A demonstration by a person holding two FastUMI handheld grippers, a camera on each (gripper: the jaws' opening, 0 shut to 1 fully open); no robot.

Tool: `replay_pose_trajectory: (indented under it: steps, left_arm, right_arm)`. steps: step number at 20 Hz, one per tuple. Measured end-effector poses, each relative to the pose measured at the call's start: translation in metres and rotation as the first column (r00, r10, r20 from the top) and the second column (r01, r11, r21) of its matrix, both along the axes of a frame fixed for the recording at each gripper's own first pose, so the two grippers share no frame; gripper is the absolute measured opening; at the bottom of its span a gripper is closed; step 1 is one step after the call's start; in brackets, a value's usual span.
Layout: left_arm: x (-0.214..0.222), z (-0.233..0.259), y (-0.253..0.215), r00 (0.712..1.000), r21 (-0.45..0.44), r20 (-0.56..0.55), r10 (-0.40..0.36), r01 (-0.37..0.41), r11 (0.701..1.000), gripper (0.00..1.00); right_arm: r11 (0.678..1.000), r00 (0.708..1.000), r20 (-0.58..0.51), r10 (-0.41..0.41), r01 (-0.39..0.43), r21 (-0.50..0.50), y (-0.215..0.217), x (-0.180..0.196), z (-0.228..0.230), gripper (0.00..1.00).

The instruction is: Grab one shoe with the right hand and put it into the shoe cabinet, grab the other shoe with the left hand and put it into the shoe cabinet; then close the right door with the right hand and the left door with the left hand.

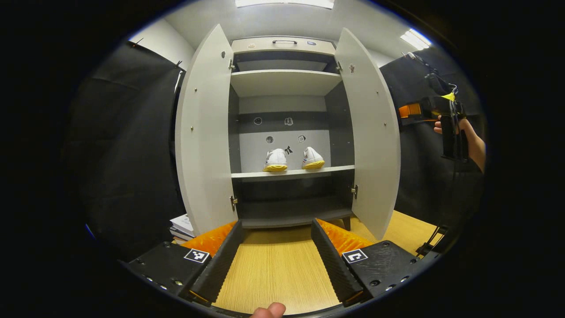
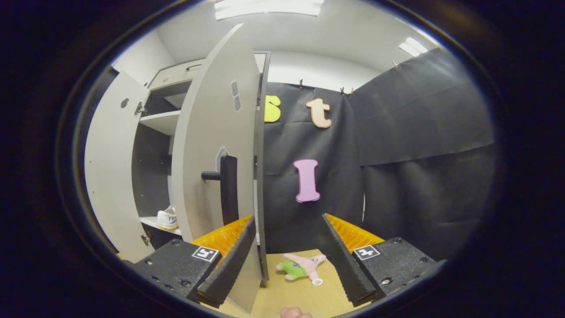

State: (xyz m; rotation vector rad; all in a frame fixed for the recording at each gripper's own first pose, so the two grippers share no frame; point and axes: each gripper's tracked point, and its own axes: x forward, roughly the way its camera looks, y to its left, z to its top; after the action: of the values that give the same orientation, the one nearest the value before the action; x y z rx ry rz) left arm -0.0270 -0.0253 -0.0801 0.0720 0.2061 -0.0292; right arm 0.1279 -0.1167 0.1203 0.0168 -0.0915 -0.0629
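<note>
I see both shoes on the middle shelf (image 1: pixel 292 173) of the shoe cabinet (image 1: pixel 282 44), side by side and slightly apart: the left shoe (image 1: pixel 276 160) and the right shoe (image 1: pixel 313 158) lie lengthwise front to back, one end of each toward me. Both doors stand open. My left gripper (image 1: pixel 277 254) faces the cabinet, fingers apart, empty. My right gripper (image 2: pixel 289 256), fingers apart, is close to the right door (image 2: pixel 216 145), near its black handle (image 2: pixel 228 189). A plush toy (image 2: pixel 302 267) lies on the floor (image 2: pixel 304 291).
</note>
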Motion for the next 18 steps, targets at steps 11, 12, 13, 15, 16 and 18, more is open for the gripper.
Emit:
replay_pose_trajectory:
  steps: [11,12,13,15,16,18]
  left_arm:
    - [-0.005,-0.001,0.015,0.999,0.010,-0.004,0.036,-0.036,0.999,0.93]
    - [-0.006,-0.001,0.017,0.999,0.011,-0.004,0.043,-0.043,0.999,0.93]
    - [-0.007,-0.001,0.020,0.999,0.011,-0.003,0.048,-0.048,0.999,0.93]
    - [-0.009,-0.002,0.025,0.998,0.012,-0.007,0.059,-0.059,0.998,0.93]
    - [-0.010,-0.002,0.028,0.998,0.013,-0.008,0.066,-0.066,0.998,0.93]
    - [-0.012,-0.001,0.034,0.997,0.015,-0.004,0.079,-0.079,0.997,0.93]
  right_arm:
    - [0.994,0.995,-0.009,0.104,-0.104,0.043,0.063,0.013,-0.003,0.96]
    - [0.993,0.993,-0.008,0.115,-0.114,0.039,0.071,0.016,-0.002,0.96]
    - [0.992,0.992,-0.006,0.124,-0.124,0.037,0.079,0.020,-0.002,0.96]
    - [0.987,0.988,-0.004,0.155,-0.155,0.037,0.097,0.028,-0.002,0.96]
    - [0.985,0.986,-0.006,0.168,-0.168,0.036,0.105,0.034,-0.001,0.96]
    - [0.982,0.982,-0.005,0.187,-0.186,0.036,0.119,0.044,0.002,0.96]
